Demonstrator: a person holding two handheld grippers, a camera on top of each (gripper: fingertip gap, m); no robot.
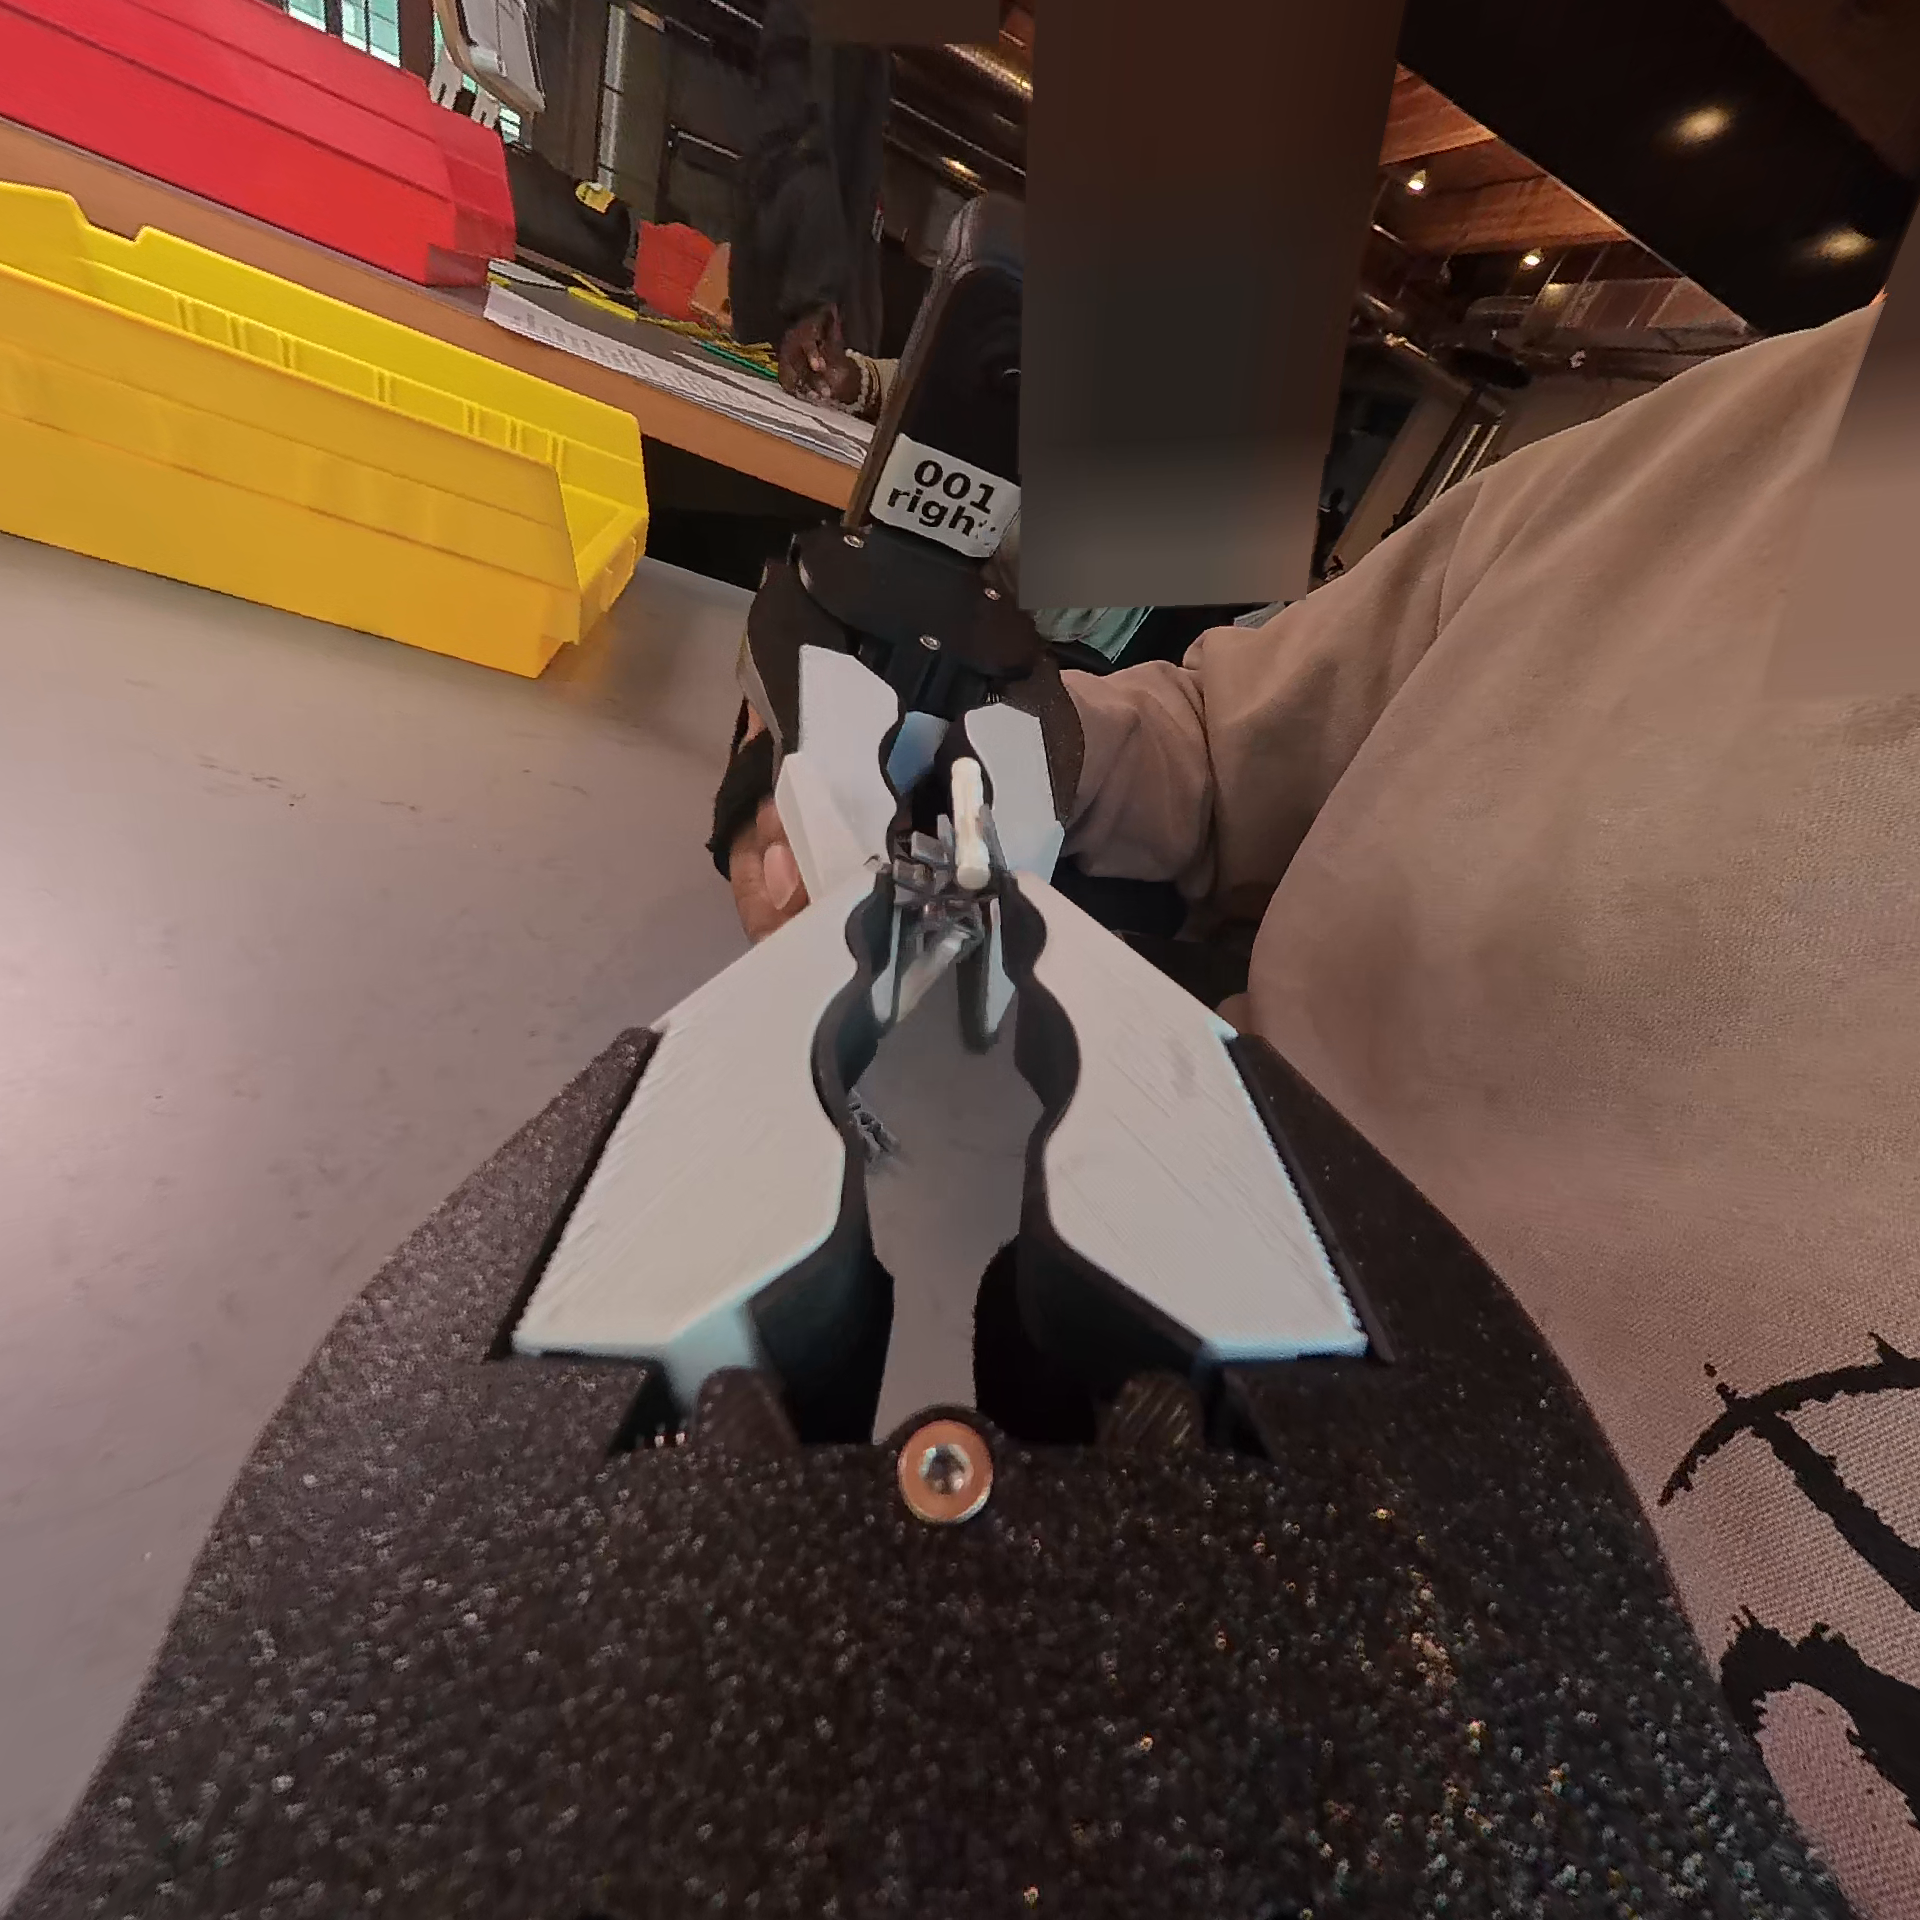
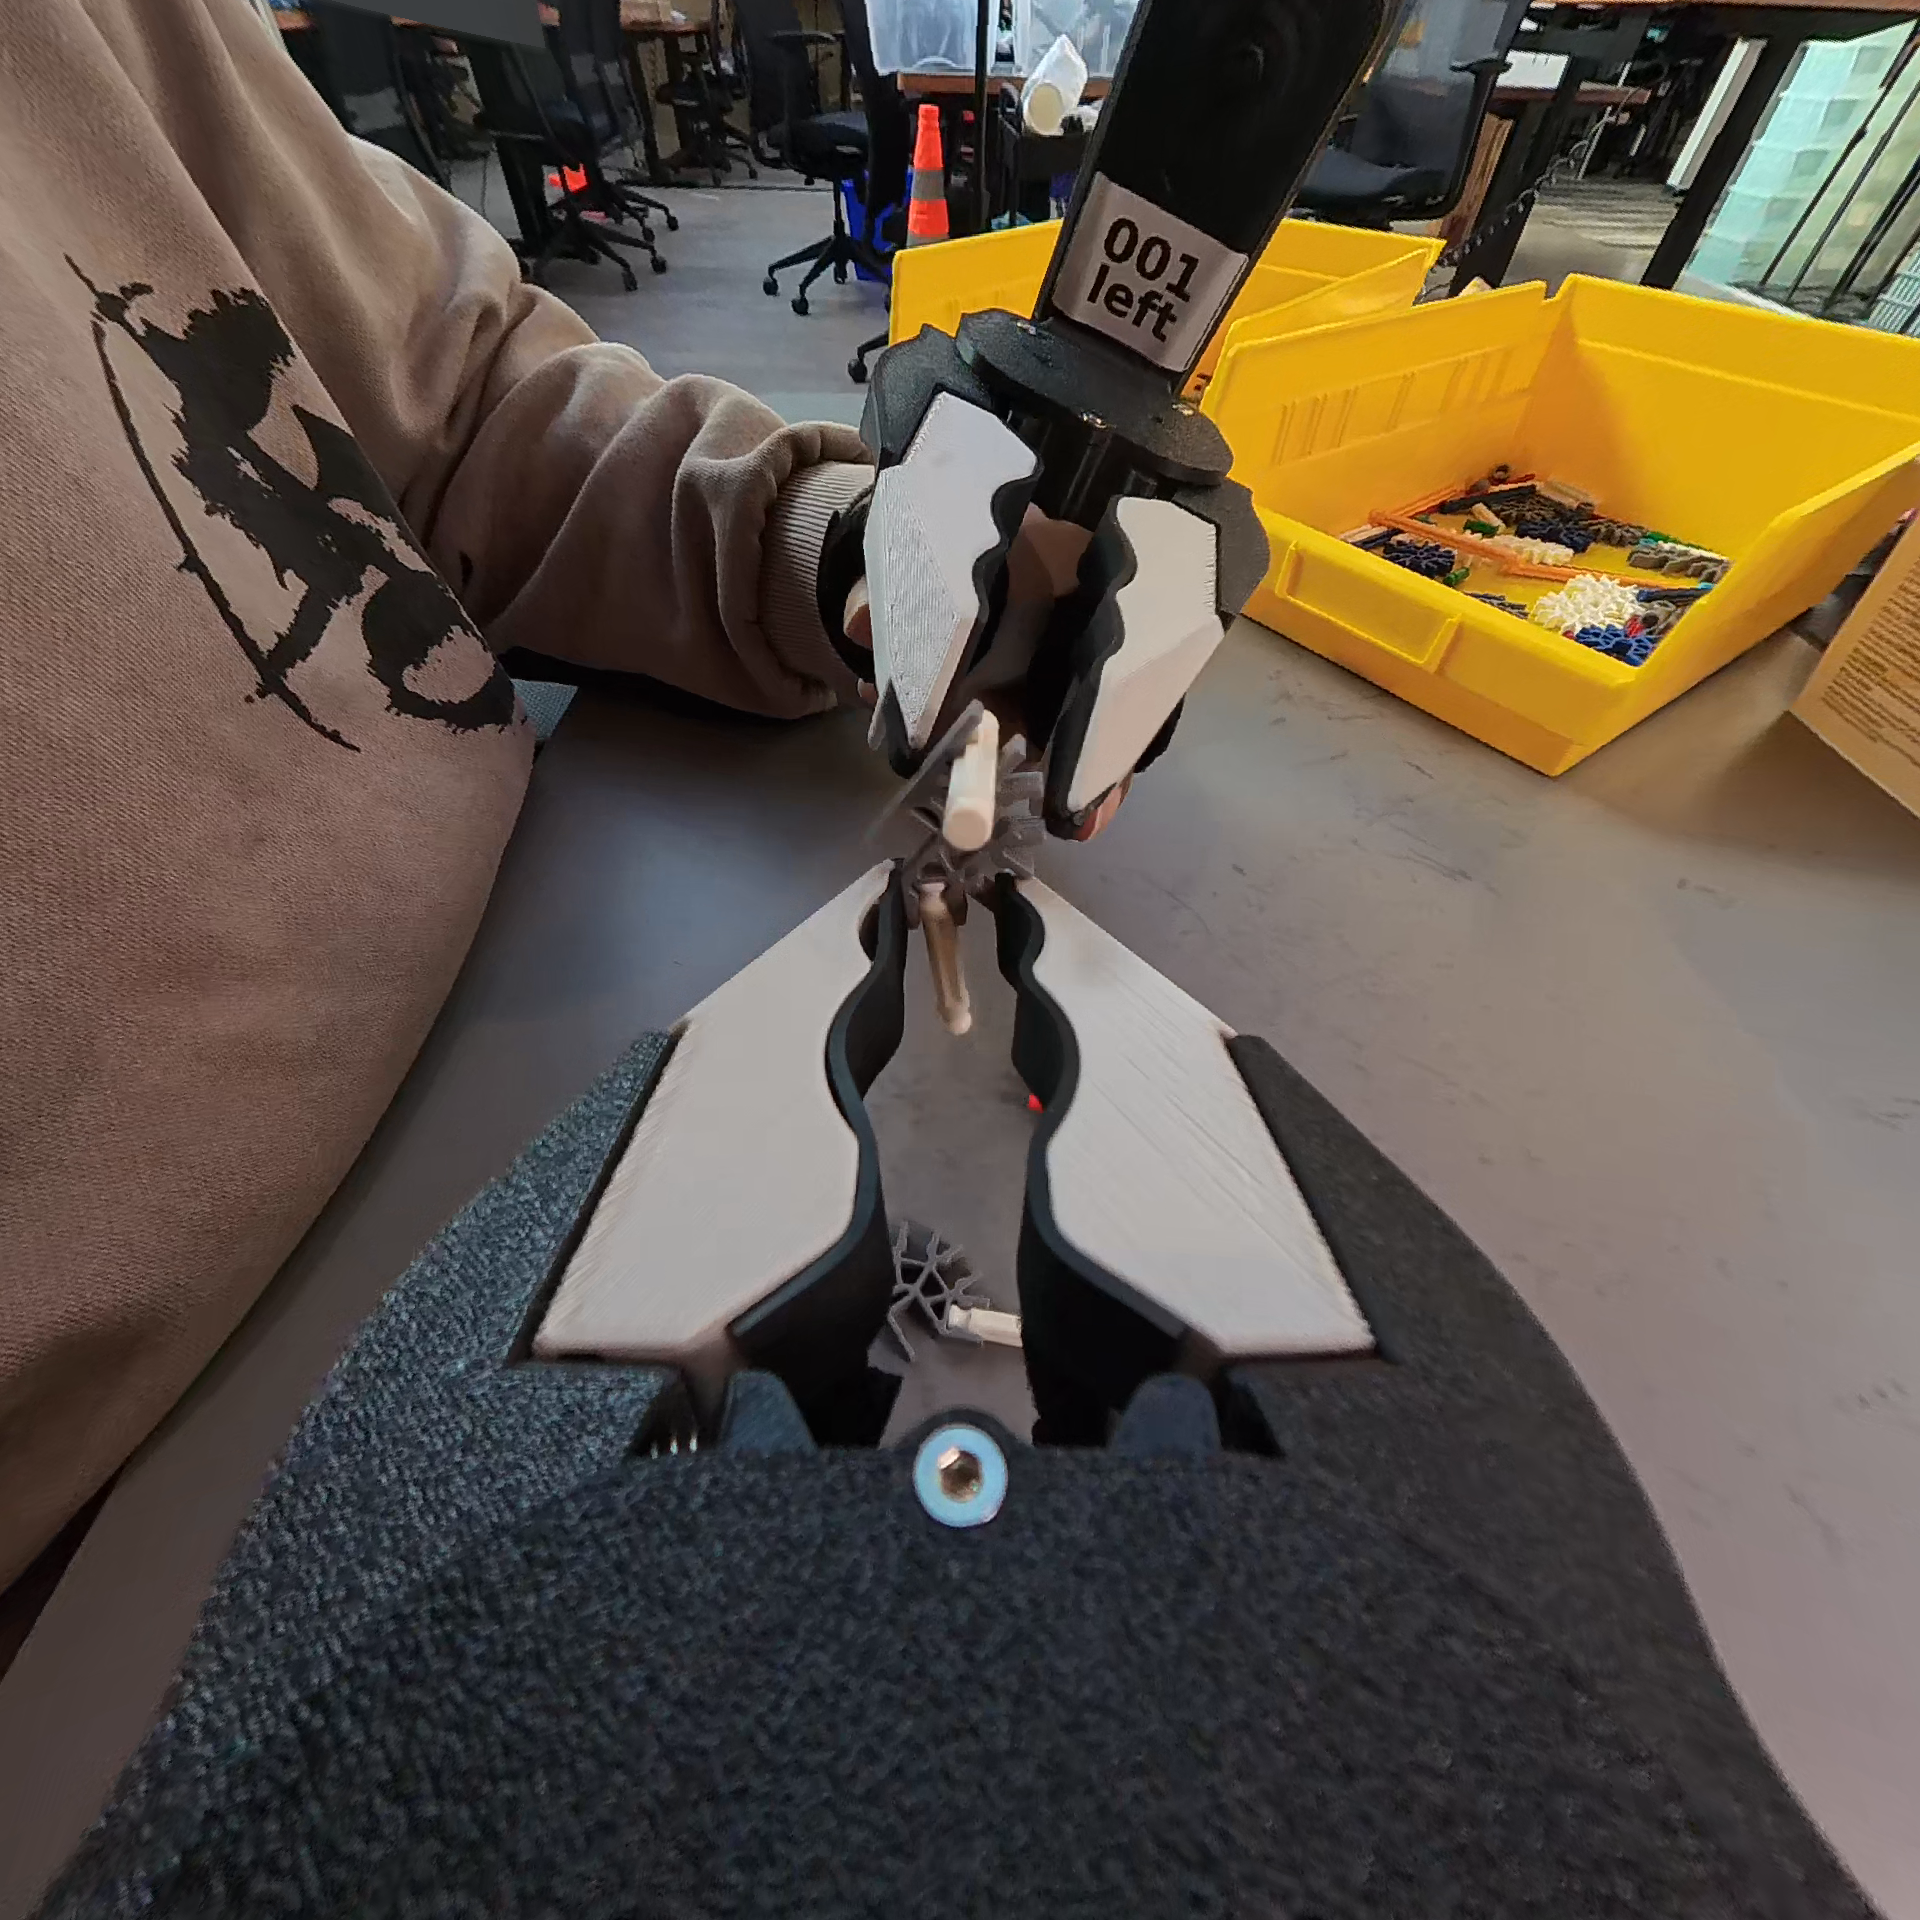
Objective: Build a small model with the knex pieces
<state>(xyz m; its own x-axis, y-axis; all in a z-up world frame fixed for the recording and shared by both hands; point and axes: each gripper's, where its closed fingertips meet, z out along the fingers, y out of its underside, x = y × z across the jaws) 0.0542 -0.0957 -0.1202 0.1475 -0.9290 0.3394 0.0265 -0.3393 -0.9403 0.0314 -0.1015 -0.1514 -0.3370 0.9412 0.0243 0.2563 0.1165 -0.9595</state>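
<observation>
My two grippers meet tip to tip just above the grey table (image 2: 1455, 987). My right gripper (image 2: 948, 883) is shut on a grey snowflake-shaped connector (image 2: 951, 868), and a white rod (image 2: 951, 971) hangs from it between the fingers. My left gripper (image 2: 987, 790) faces it, shut on a second grey connector (image 2: 1013, 821) with a white rod (image 2: 971, 779) sticking up. The two pieces touch. In the left wrist view, my left gripper (image 1: 943, 896) holds the grey piece (image 1: 920, 878) against the right gripper (image 1: 935, 868). The white rod (image 1: 968, 821) shows there too.
A loose grey connector with a short white rod (image 2: 930, 1283) lies on the table under my right gripper; it also shows in the left wrist view (image 1: 871, 1132). A yellow bin (image 2: 1455, 623) of mixed pieces stands at the right, a cardboard box (image 2: 1870, 665) beside it. Another yellow bin (image 1: 312, 468) and a red bin (image 1: 260, 135) stand left. Only a small space, under 4 cm, lies between the two pairs of fingers.
</observation>
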